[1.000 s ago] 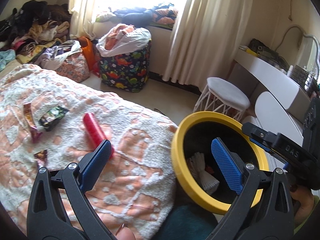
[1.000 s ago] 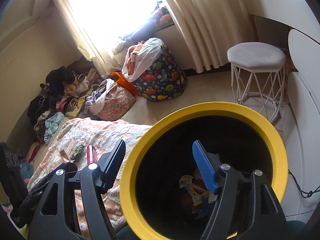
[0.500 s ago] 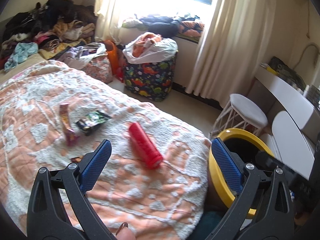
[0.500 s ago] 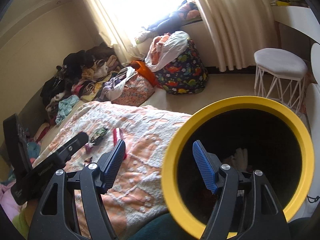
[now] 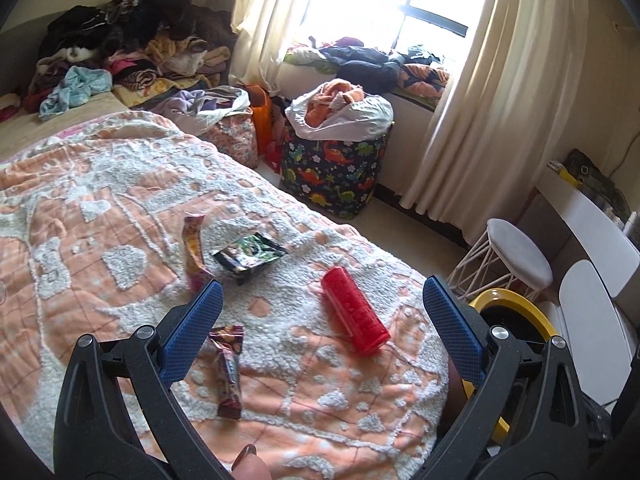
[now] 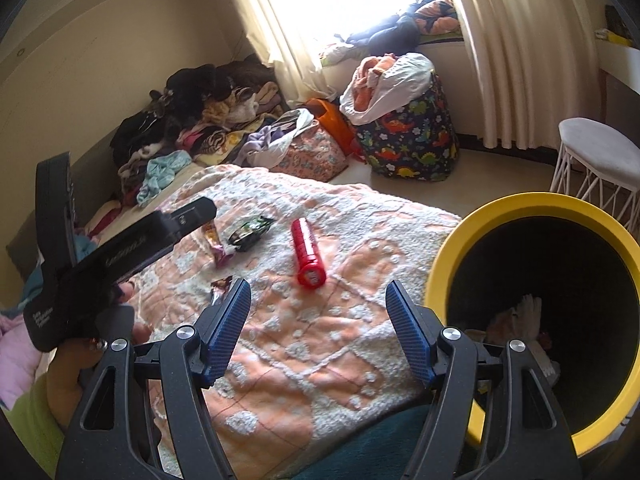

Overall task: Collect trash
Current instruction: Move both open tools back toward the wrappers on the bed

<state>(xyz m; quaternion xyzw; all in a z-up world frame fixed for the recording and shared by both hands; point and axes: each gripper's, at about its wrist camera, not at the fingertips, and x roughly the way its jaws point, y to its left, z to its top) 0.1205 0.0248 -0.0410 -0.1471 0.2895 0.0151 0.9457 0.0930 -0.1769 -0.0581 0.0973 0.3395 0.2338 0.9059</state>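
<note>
A: What was shown by the left wrist view alone?
B: The dark snack bar wrapper (image 5: 230, 368) was seen whole beside the red can (image 5: 354, 311) on the bedspread (image 5: 100, 240), under the wide-open, empty left gripper (image 5: 320, 332).

A: And by the right wrist view?
B: Discarded paper was seen inside the yellow-rimmed bin (image 6: 472, 236) beside the bed; the right gripper (image 6: 318, 330) was likewise spread apart and empty.

The left gripper (image 5: 318, 326) hangs with its blue-padded fingers (image 5: 192, 330) spread wide and nothing between them. The right gripper (image 6: 318, 330) is likewise parted wide and empty. In the right wrist view, the left gripper's black body shows at the left edge, gripped by the person's left hand (image 6: 70, 376).
</note>
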